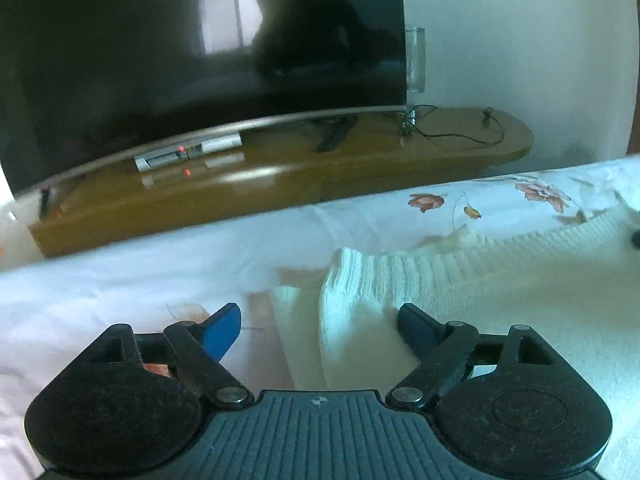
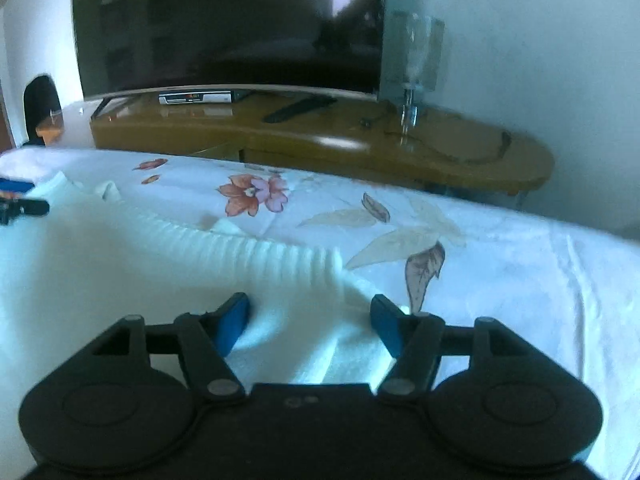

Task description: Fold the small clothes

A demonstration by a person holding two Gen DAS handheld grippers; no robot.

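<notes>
Lying across floral bed sheet (image 2: 500, 264) — white ribbed knit garment (image 2: 168, 264), flat. Left tool (image 1: 320, 332) spread wide over its corner, nothing gripped; right tool (image 2: 310, 320) likewise spread over its hem.

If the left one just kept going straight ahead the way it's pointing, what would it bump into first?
Most likely the white knitted garment: the left gripper, jaws open, points at its ribbed corner lying on the flowered bedsheet. Beyond the bed edge stand the wooden TV stand and television, though depth is hard to judge.
</notes>
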